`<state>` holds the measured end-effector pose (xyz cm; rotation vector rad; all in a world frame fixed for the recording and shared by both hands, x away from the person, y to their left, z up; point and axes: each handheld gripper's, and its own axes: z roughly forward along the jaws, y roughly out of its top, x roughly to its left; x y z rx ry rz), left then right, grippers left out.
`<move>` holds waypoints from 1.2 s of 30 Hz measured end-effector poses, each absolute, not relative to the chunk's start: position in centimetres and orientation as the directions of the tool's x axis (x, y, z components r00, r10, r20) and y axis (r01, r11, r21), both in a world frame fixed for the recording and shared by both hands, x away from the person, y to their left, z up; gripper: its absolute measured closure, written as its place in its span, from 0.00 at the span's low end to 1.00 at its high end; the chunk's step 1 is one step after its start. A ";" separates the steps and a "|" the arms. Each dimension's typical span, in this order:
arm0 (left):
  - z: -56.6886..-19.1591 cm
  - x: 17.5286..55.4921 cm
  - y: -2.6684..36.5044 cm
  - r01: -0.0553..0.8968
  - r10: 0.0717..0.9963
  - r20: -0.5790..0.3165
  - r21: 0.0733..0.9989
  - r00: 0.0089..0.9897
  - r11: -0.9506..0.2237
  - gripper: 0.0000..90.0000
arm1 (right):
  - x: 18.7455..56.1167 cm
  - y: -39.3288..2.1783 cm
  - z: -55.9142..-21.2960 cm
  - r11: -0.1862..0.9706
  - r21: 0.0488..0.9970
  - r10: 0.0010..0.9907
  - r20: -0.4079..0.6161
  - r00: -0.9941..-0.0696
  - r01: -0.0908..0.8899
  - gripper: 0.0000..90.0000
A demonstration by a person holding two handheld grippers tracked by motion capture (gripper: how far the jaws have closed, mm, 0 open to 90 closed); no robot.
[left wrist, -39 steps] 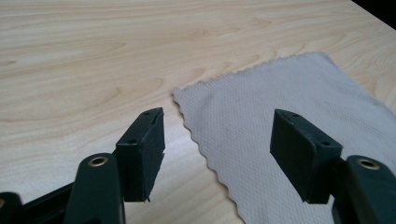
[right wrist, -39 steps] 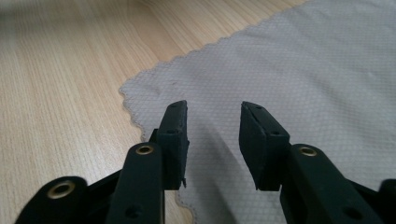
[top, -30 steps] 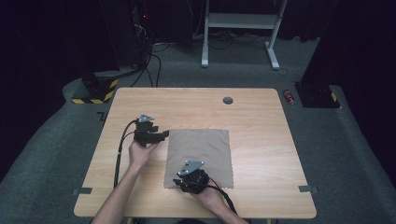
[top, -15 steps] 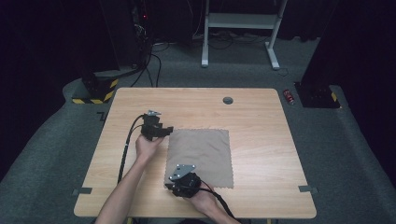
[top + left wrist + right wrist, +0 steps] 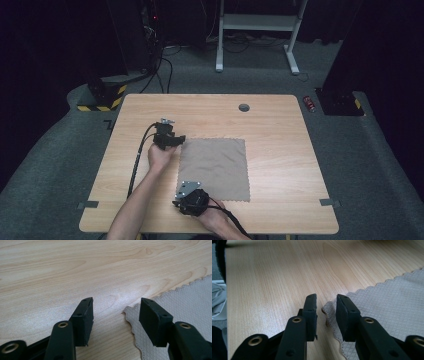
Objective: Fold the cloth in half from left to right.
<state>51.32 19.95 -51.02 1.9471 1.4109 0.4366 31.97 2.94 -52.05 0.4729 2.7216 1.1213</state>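
High view: a thin grey-brown cloth [image 5: 214,167] lies flat on the wooden bench [image 5: 270,120]. The left gripper [image 5: 176,141] sits at the cloth's far left corner and the right gripper [image 5: 178,199] at its near left corner, each held in a hand, a cable trailing back. A round hole [image 5: 244,107] in the bench lies well beyond both.

Left gripper view: the jaws stand apart, released, and have just been closing in. The cloth's [image 5: 180,302] scalloped corner lies between them, close against the right-hand jaw; bare bench [image 5: 75,267] lies under the left-hand one. Neither pad presses on the cloth.

Right gripper view: the jaws stand apart with a narrower gap, released. The cloth's [image 5: 392,297] near corner tip lies just ahead of that gap, slightly lifted off the bench [image 5: 274,272]. Nothing is pinched.

The cloth looks light, soft and limp, with a fine diamond weave and a wavy cut edge; it should drape and fold the moment it is lifted, and may slide on the smooth wood. The corners are the sensible hold, with one jaw worked under the edge.

No brand, label or writing can be read.
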 end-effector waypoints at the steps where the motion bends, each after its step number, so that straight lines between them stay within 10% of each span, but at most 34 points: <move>1: -51.1 51.3 19.9 0.698 0.928 -0.115 0.692 0.355 -0.182 0.52 | 31.9 3.0 -52.0 0.673 0.705 0.348 -0.036 -0.937 0.223 0.79; 11: -51.5 51.1 18.7 0.672 0.921 -0.011 0.687 0.389 -0.276 0.59 | 31.5 3.0 -52.1 0.674 0.706 0.357 -0.053 -0.933 0.218 0.86; 26: -51.4 50.8 17.9 0.659 0.892 -0.029 0.686 0.450 -0.310 0.99 | 31.4 3.0 -52.0 0.682 0.700 0.370 -0.080 -0.926 0.212 0.98; 36: -51.4 51.0 18.5 0.675 0.891 -0.088 0.687 0.445 -0.269 1.00 | 31.3 2.6 -51.9 0.676 0.704 0.372 -0.072 -0.925 0.217 0.99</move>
